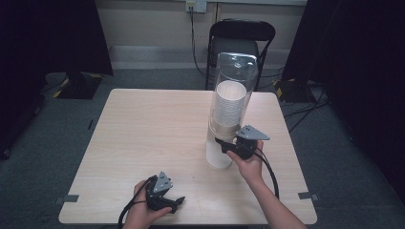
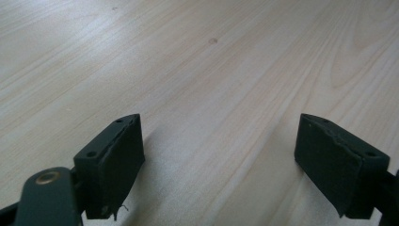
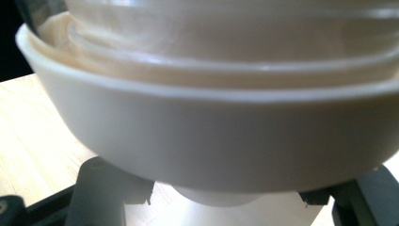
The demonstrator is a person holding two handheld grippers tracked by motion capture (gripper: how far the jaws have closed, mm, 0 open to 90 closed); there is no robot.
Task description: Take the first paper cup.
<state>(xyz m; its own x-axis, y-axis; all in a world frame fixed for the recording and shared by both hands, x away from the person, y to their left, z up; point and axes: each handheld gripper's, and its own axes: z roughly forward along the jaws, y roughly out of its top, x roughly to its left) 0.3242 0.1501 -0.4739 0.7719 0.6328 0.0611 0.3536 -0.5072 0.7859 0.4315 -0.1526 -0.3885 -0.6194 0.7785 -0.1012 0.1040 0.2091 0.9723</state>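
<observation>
Toward the table's right side stands the cup dispenser (image 1: 228,114), a clear tube on a white base, paper cups (image 1: 228,107) stacked inside. Right gripper (image 1: 222,143) has its jaws clamped on the dispenser's lower part. Left gripper (image 1: 177,202) rests near the table's (image 1: 143,129) front edge, jaws apart, holding nothing.

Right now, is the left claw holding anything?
No, the left claw is open with only bare table between its jaws.

In the right gripper view, the white dispenser base (image 3: 211,141) is blurred, and the jaw tips are hidden beneath it at the frame's bottom.
</observation>
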